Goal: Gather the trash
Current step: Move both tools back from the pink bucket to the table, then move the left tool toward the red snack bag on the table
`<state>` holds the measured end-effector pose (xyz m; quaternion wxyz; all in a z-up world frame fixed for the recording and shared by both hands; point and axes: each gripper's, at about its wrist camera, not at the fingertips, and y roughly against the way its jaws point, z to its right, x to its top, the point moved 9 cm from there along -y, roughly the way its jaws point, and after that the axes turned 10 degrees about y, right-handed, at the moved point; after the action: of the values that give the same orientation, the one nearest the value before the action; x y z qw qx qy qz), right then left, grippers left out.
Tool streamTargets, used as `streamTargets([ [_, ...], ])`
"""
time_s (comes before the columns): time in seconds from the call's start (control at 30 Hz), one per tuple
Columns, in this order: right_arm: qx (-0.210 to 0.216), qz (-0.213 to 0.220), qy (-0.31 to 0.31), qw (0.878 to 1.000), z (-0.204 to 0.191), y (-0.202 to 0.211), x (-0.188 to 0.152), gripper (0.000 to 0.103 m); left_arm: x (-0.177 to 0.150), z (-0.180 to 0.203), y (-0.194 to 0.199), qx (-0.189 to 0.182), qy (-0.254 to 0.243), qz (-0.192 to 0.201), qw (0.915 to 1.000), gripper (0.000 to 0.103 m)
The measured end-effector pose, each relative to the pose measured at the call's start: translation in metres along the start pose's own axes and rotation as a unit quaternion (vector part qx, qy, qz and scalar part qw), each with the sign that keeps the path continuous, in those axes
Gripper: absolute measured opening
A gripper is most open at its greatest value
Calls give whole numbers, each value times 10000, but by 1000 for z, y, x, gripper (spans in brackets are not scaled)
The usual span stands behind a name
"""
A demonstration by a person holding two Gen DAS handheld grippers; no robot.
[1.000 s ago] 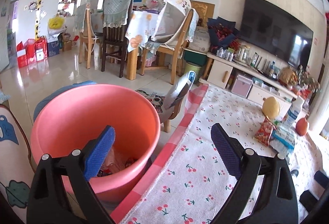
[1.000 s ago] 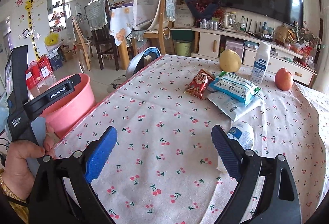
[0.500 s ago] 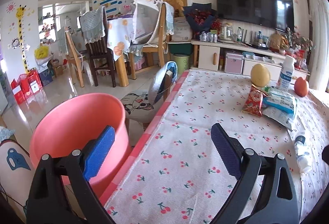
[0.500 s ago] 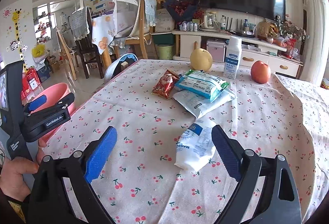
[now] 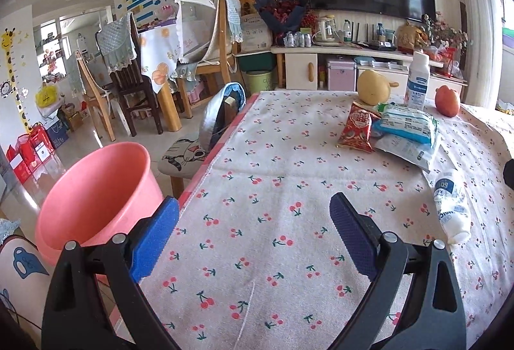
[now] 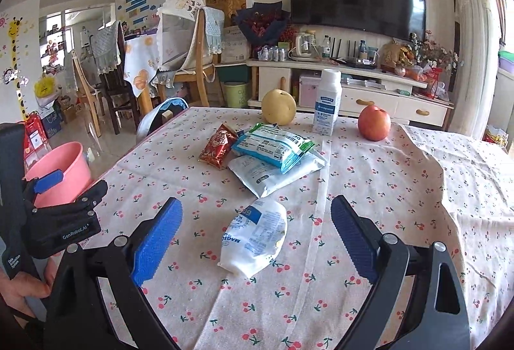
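1. Between the spread, empty pads of the right gripper [image 6: 253, 240]: a crumpled white pouch [image 6: 255, 240], flat on the tablecloth [image 6: 385, 189], long axis running fore-aft, slightly tilted.
2. Further left: left gripper [image 5: 253, 240], equally wide, empty, farther from pouch.
3. Beyond the table edge: pink bucket [image 5: 93, 189].

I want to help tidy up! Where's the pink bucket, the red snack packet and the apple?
pink bucket [image 5: 96, 186], left wrist view, inner wall.
red snack packet [image 6: 217, 147], right wrist view, middle of its front.
apple [image 6: 374, 122], right wrist view, middle of its skin.
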<state>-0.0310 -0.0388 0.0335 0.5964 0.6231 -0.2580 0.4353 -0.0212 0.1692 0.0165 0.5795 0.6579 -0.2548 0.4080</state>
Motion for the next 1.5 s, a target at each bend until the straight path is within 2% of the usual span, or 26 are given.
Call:
streamTargets([
  [0.27, -252, 60, -204, 9995, 34, 4, -1, 93, -11, 28, 1, -22, -371, -248, 9990, 95],
  [0.43, -430, 38, -444, 9981, 64, 1, -3, 93, -5, 31, 12, -134, -223, -273, 9993, 95],
  [0.5, -506, -40, -597, 9969, 77, -4, -7, 93, -2, 36, 21, -414, -122, -304, 9986, 95],
  [0.6, -492, -155, -879, 9948, 91, -10, -11, 93, -5, 50, 39, -1068, 45, -368, 9936, 95],
  [0.73, -464, -80, -1044, 9934, 102, -6, -7, 93, -12, 72, 52, -1240, -36, -246, 9920, 95],
  [0.8, -396, -13, -1126, 9928, 106, -2, -5, 93, -13, 81, 54, -1398, 93, -205, 9899, 95],
  [0.93, -353, 86, -1202, 9921, 111, 3, -1, 93, -28, 107, 50, -2216, 450, -737, 9713, 95],
  [1.03, -291, 104, -1344, 9904, 119, 5, -1, 93, -45, 120, 45, -2460, 459, -993, 9631, 95],
  [1.1, -260, 102, -1421, 9895, 121, 5, -2, 93, -50, 120, 41, -2422, 531, -1012, 9635, 95],
  [1.2, -249, 99, -1428, 9894, 123, 5, -2, 93, -40, 110, 41, -2167, 522, -697, 9724, 95],
  [1.27, -271, 67, -1386, 9899, 124, 4, -3, 93, -23, 97, 46, -1766, 344, -223, 9834, 95],
  [1.33, -268, 28, -1386, 9900, 124, 3, -3, 93, -1, 87, 60, -1297, -66, 371, 9908, 95],
  [1.4, -224, -9, -1414, 9897, 122, 1, -4, 93, 25, 79, 78, -794, -513, 1028, 9902, 95],
  [1.5, -189, -50, -1392, 9901, 119, -2, -4, 93, 59, 68, 101, -292, -888, 1719, 9807, 95],
])
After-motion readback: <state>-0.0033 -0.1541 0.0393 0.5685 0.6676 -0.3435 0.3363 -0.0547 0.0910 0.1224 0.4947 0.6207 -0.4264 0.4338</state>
